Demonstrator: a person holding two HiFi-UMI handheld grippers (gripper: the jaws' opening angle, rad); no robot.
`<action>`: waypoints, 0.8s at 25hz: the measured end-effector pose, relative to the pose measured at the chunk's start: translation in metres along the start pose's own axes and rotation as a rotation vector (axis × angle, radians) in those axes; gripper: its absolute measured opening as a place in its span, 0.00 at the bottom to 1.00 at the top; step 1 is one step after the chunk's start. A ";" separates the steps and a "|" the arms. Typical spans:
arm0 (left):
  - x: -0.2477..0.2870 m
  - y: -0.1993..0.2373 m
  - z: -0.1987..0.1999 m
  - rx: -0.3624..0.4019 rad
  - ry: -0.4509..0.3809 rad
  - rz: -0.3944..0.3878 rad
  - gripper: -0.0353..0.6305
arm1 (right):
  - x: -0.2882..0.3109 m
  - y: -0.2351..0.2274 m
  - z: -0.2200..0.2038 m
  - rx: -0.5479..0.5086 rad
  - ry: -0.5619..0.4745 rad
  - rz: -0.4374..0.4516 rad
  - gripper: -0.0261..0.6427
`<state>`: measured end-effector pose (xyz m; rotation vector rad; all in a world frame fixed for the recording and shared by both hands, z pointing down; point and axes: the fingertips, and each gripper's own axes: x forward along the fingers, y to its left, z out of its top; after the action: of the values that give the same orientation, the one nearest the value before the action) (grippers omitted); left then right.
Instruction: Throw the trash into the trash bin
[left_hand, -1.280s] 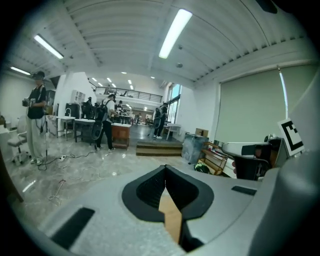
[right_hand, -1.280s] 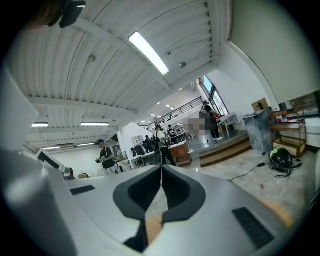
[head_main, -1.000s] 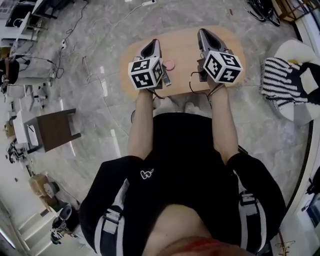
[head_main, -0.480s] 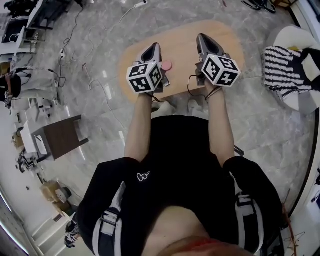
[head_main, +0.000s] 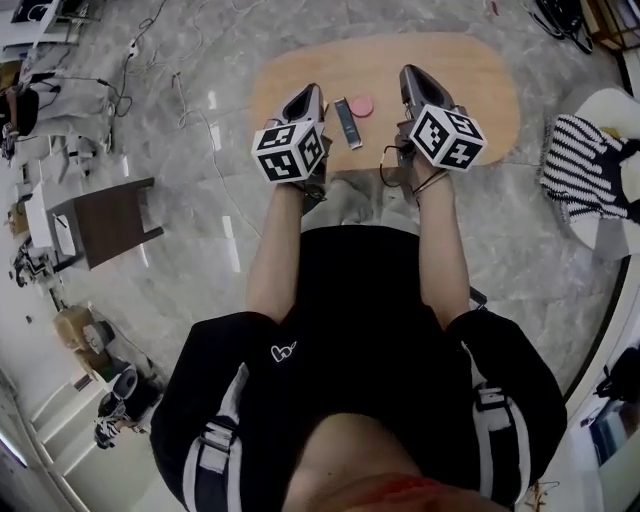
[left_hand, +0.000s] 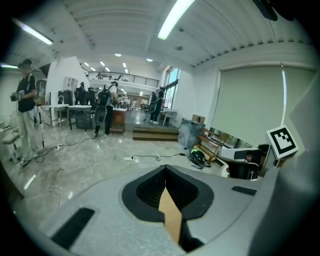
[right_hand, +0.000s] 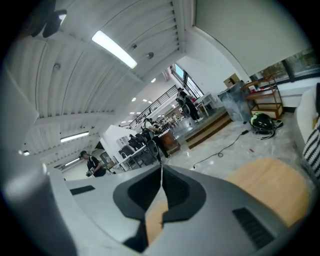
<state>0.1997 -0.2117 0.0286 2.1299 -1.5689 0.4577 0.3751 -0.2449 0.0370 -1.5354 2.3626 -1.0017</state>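
Observation:
An oval wooden table (head_main: 470, 75) stands in front of me in the head view. On it lie a dark rectangular wrapper (head_main: 347, 122) and a small pink round piece (head_main: 362, 105), both between the two grippers. My left gripper (head_main: 308, 93) hovers over the table's near left part, just left of the wrapper, jaws together and empty. My right gripper (head_main: 408, 72) is over the near middle, right of the pink piece, also shut and empty. The left gripper view shows the left gripper (left_hand: 165, 181) with tips meeting; the right gripper (right_hand: 161, 170) shows the same. No trash bin shows.
A white chair with a striped cushion (head_main: 585, 165) stands right of the table. A brown side table (head_main: 105, 225) sits on the marble floor at left, with cables (head_main: 190, 110) nearby. People (left_hand: 24, 115) stand far across the hall.
Both grippers have sunk and drawn toward the table's near edge. The dark wrapper, earlier mostly hidden under the left gripper, now lies in plain sight beside the pink piece.

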 end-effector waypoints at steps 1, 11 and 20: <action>-0.005 0.015 -0.006 -0.023 0.008 0.015 0.06 | 0.009 0.008 -0.011 -0.002 0.025 0.005 0.06; -0.026 0.136 -0.112 -0.311 0.106 0.153 0.06 | 0.071 0.058 -0.125 -0.079 0.275 0.038 0.06; -0.036 0.191 -0.172 -0.495 0.125 0.179 0.06 | 0.097 0.095 -0.207 -0.133 0.440 0.065 0.06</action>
<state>0.0069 -0.1377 0.1854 1.5709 -1.6073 0.2212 0.1625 -0.2112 0.1598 -1.3818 2.8009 -1.3037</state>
